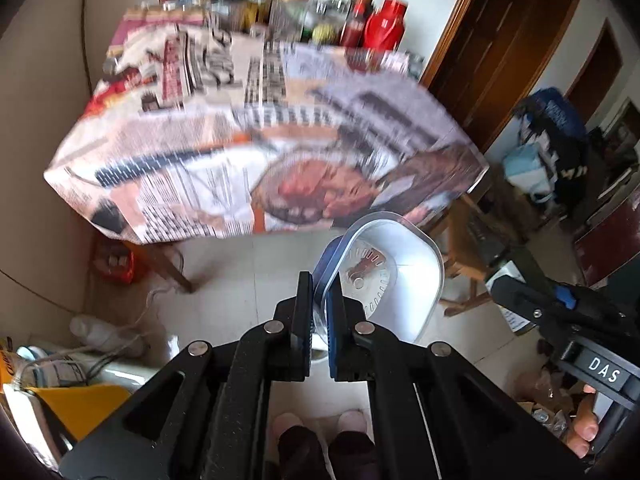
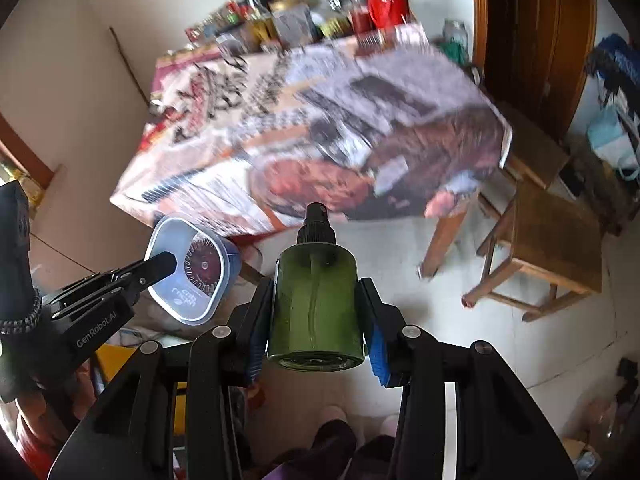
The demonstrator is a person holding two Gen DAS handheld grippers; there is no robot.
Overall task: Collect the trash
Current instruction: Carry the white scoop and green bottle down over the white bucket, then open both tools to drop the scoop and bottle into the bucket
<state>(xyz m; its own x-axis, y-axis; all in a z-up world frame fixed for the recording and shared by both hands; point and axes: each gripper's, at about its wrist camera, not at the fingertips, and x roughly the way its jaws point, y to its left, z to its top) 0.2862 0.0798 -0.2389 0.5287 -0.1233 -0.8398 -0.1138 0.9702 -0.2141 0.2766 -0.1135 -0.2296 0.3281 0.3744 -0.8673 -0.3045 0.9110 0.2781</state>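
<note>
My left gripper [image 1: 319,308] is shut on the rim of a clear plastic food container [image 1: 394,276] with a blue lid, held in the air above the floor. The container also shows in the right wrist view [image 2: 192,268], with the left gripper's finger [image 2: 160,265] on its edge. My right gripper [image 2: 316,320] is shut on a green spray bottle [image 2: 316,304] with a black pump top, held upright between the blue pads. Both grippers are off the table, in front of its near edge.
A table [image 1: 256,132] covered in newspaper print stands ahead, with several bottles and jars [image 1: 280,4] at its far edge. A wooden stool [image 2: 552,248] stands to the right. A yellow bin [image 1: 80,408] is at lower left. A cardboard box of scraps [image 1: 552,404] lies at lower right.
</note>
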